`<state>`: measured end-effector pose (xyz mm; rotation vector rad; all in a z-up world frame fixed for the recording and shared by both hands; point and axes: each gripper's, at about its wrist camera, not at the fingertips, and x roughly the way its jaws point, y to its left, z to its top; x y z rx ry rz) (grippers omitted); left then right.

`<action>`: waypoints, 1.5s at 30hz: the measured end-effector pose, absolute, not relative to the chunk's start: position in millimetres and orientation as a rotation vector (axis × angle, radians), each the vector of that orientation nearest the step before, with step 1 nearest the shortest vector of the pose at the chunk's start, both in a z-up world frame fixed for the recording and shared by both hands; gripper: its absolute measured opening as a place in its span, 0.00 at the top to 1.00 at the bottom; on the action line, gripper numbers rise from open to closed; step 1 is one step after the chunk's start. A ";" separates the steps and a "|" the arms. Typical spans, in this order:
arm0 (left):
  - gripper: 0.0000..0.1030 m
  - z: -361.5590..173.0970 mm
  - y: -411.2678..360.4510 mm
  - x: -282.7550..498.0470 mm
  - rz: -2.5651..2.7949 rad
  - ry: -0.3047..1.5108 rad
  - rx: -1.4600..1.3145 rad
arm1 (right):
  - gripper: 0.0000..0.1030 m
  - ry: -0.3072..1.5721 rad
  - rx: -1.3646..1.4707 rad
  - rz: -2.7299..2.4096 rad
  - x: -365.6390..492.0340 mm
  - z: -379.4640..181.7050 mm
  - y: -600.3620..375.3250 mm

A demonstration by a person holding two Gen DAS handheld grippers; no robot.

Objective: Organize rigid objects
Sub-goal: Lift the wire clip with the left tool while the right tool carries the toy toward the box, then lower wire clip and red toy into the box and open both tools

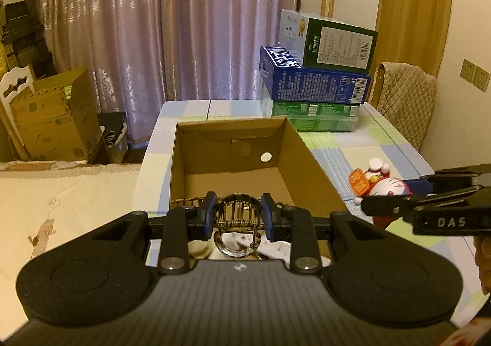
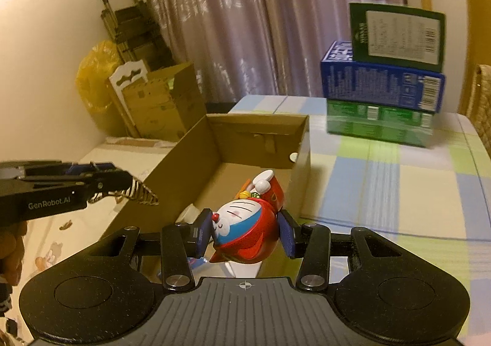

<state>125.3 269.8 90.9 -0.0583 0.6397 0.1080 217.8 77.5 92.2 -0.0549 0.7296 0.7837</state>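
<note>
Your left hand-held gripper (image 1: 238, 215) is clenched on a tortoiseshell hair claw (image 1: 236, 217), held at the cardboard box's (image 1: 302, 159) near rim. Your right hand-held gripper (image 2: 245, 231) grips a cat figurine (image 2: 242, 229) over the box's near right corner. The box's long axis runs straight ahead; both loads sit about equally near, drop zone directly forward on the bench (image 2: 383, 180).

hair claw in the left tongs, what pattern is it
The hair claw has a brown-and-cream tortoiseshell pattern, clearest in the right wrist view.
</note>
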 end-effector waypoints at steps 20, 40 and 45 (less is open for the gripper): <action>0.75 72.0 303.5 219.2 0.015 0.732 0.037 | 0.59 0.733 -0.265 0.835 276.4 82.5 141.4; 0.75 39.3 313.0 269.8 -0.042 0.827 0.146 | 0.59 0.745 -0.391 0.856 307.2 55.4 177.6; 0.75 32.5 314.2 273.6 -0.041 0.840 0.159 | 0.59 0.751 -0.395 0.852 310.7 49.6 178.8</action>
